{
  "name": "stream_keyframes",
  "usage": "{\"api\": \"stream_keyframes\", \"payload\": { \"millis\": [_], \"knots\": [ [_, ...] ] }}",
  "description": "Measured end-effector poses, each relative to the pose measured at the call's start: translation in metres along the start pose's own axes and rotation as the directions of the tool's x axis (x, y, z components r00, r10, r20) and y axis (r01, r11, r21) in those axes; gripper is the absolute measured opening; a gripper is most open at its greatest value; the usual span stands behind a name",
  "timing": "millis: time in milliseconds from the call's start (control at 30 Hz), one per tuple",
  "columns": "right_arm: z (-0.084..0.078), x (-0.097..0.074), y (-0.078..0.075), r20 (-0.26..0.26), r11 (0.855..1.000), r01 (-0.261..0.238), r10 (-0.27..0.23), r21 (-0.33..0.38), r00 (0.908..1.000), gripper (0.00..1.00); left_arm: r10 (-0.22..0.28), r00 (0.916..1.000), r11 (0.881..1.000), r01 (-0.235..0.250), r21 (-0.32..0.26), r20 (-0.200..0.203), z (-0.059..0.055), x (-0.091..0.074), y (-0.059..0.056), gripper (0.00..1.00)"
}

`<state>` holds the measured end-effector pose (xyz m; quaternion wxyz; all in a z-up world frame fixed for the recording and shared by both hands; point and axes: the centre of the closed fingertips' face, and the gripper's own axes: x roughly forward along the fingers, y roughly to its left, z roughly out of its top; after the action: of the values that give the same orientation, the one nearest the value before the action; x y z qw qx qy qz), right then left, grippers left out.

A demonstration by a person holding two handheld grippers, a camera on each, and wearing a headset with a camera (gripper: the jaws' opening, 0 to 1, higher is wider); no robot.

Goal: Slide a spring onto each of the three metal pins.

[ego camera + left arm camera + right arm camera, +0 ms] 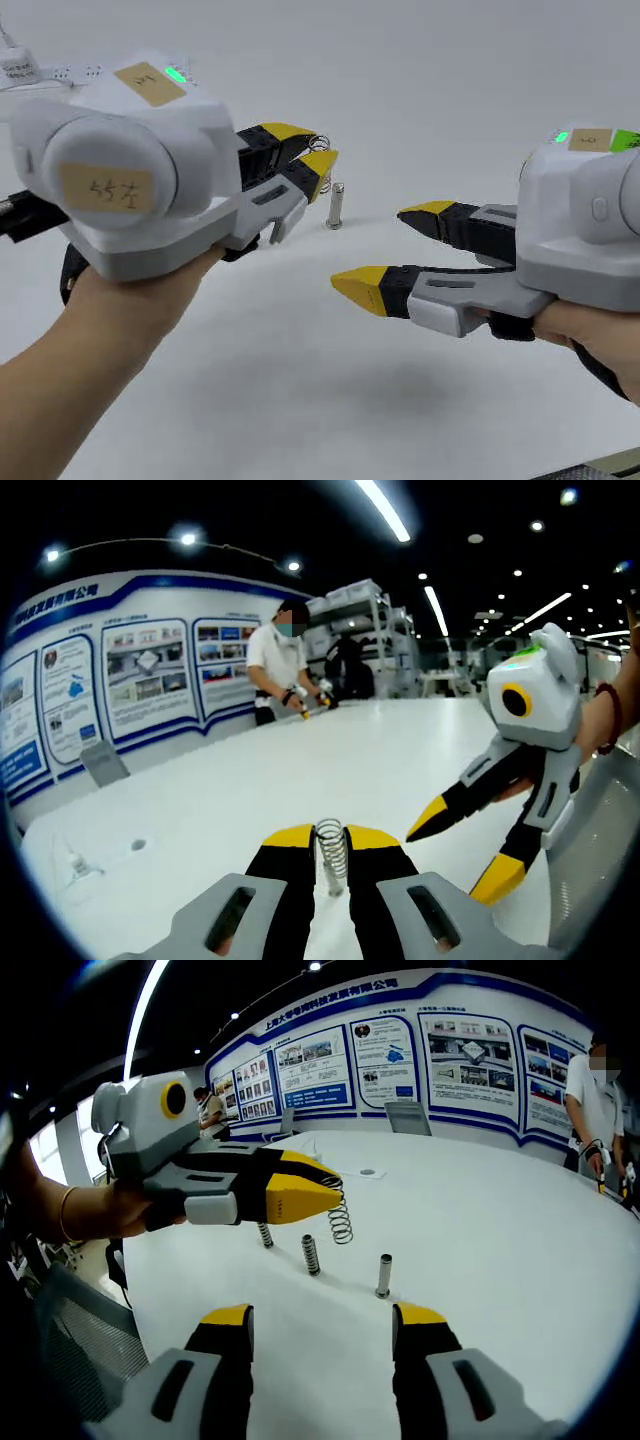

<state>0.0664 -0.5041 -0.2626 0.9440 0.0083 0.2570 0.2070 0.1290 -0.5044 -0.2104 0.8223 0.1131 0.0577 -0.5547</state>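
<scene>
My left gripper [316, 147] is shut on a small steel spring [331, 846], which hangs from its yellow tips above and a little to the left of a bare metal pin [336, 205]. That bare pin [383, 1275] stands upright on the white table. Left of it are two more pins, each wearing a spring [311, 1254] [265, 1233]. My right gripper [387, 249] hovers open and holding nothing, to the right of the pins. In the right gripper view the left gripper [325, 1195] reaches in from the left with the spring [341, 1218] dangling.
The white table [300, 380] stretches wide around the pins. A small white part and a hole [138, 845] lie far left on it. A person [281, 660] works at the table's far end, before a wall of posters.
</scene>
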Motion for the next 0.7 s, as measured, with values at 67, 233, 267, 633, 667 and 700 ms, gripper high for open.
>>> {"api": "stream_keyframes", "payload": {
  "millis": [67,233,267,633,667,700],
  "knots": [
    [-0.002,0.0,-0.001,0.0,1.0,0.002,-0.002,0.009,1.0,0.57,0.003,1.0,1.0,-0.003,0.015,-0.002,-0.002,0.004,0.0,0.11],
    [-0.009,-0.001,-0.005,-0.009,1.0,0.011,-0.011,0.026,0.9999,0.57,0.013,0.9999,0.999,-0.013,0.045,-0.008,-0.007,0.016,0.001,0.11],
    [-0.009,-0.001,-0.006,-0.009,0.999,0.013,-0.012,0.03,0.9999,0.57,0.016,0.9998,0.999,-0.016,0.047,-0.007,-0.008,0.017,0.001,0.11],
    [-0.019,-0.004,-0.021,-0.011,0.993,0.047,-0.046,0.106,0.9989,0.57,0.007,0.9999,0.994,-0.005,0.106,-0.014,-0.02,0.033,0.0,0.11],
    [-0.02,-0.004,-0.022,-0.008,0.992,0.052,-0.051,0.114,0.9987,0.57,0.005,0.9999,0.994,-0.004,0.113,-0.01,-0.02,0.035,0.001,0.11],
    [-0.02,-0.004,-0.023,-0.007,0.991,0.054,-0.054,0.119,0.9985,0.57,0.004,0.9999,0.994,-0.002,0.111,-0.012,-0.021,0.036,0.001,0.11]
  ]
}}
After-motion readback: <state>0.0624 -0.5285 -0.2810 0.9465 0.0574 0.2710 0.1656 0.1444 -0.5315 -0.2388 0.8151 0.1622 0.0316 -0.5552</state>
